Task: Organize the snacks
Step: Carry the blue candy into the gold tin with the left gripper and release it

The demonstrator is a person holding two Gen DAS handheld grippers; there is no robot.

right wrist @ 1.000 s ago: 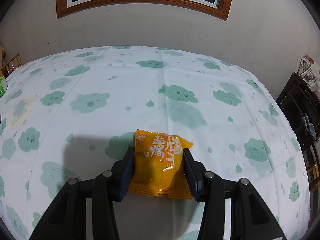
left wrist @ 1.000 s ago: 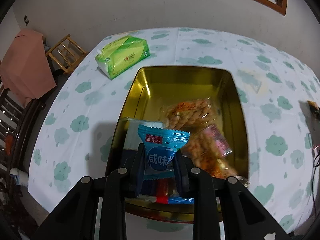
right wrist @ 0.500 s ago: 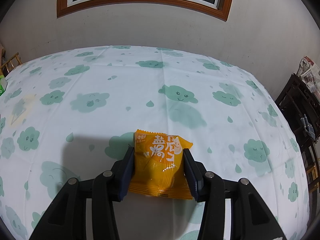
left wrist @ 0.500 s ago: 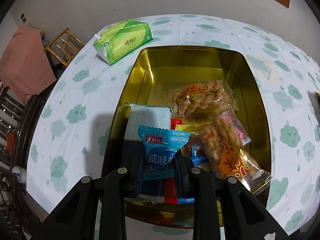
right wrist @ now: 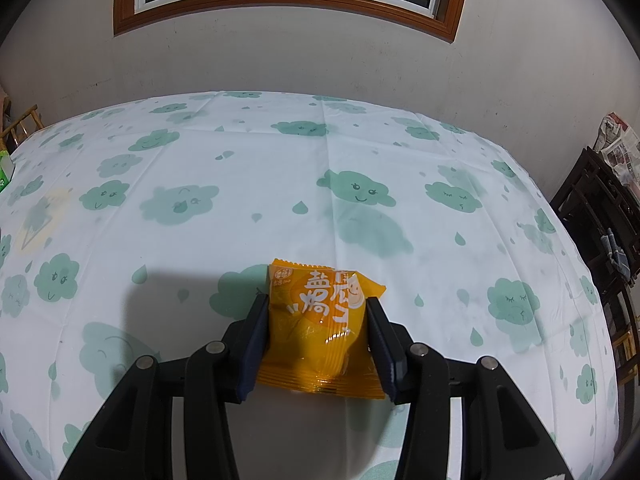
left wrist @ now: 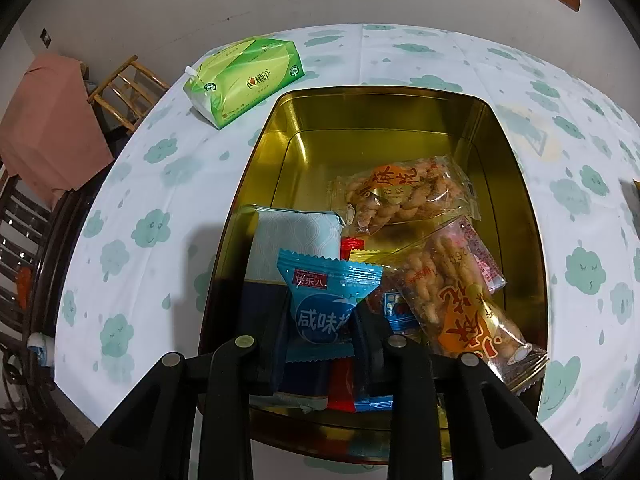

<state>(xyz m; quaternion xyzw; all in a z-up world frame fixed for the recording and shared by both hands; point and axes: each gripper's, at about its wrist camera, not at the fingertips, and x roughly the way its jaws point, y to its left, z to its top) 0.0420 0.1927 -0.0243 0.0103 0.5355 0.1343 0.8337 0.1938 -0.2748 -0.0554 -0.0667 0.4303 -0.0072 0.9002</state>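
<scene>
Blue snack packet (left wrist: 324, 312) over gold tin (left wrist: 384, 120); orange packet (right wrist: 320, 332) on tablecloth.

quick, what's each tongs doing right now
left tongs: jaws have just been opening, blue snack packet between them.
right tongs: closed on orange snack packet.

We cannot see the lower part of the blue packet (left wrist: 324, 312), hidden behind the left gripper (left wrist: 320, 336) jaws. At three o'clock a yellow item (left wrist: 637, 189) is cut by the edge. Small red and blue wrappers (left wrist: 394, 310) lie mostly buried under other snacks.
</scene>
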